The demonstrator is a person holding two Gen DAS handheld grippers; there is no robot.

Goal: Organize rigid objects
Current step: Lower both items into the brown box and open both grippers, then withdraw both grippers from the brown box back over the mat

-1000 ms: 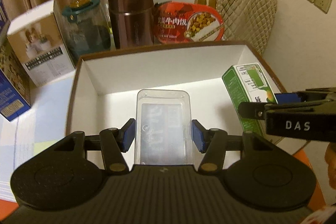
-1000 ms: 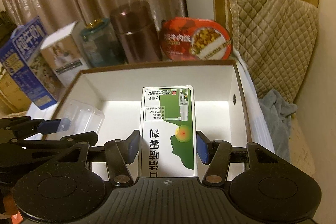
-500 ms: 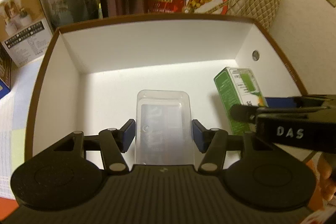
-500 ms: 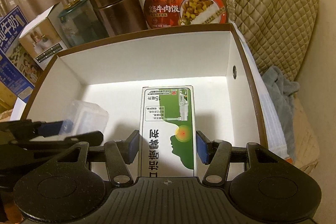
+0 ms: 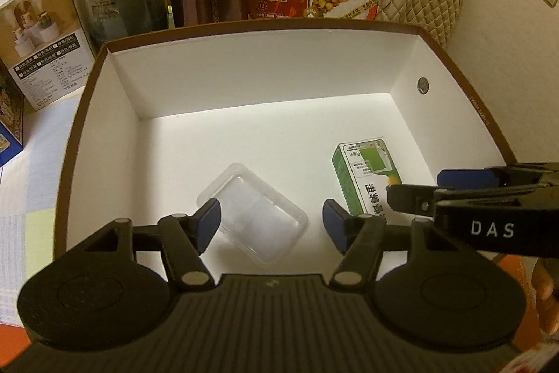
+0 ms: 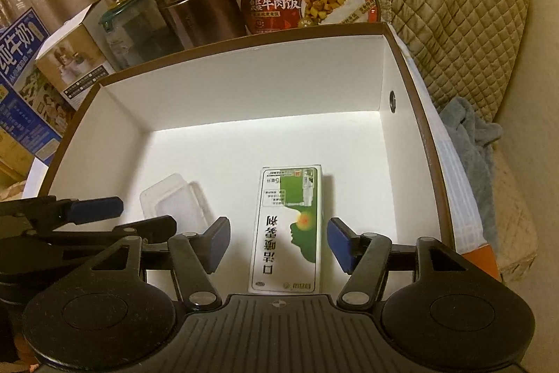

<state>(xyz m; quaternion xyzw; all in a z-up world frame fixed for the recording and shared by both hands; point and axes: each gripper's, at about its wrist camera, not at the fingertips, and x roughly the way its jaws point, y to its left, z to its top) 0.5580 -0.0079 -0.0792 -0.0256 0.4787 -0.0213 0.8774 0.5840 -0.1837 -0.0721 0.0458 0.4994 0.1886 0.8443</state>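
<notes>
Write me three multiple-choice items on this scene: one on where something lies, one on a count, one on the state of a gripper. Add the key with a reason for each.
1. Where does the green carton lie?
A. on the floor of the white box
B. on top of the brown flask
C. on the quilted cushion

2. How many things lie inside the white box?
A. one
B. two
C. four

3. How is the left gripper set?
A. shut on the clear plastic tray
B. shut on the green carton
C. open, fingers apart on either side of the tray

Key: 1 A, the carton lies flat on the white floor. 2 B, only the carton and the tray are inside. 3 C, gaps show between both pads and the tray.
</notes>
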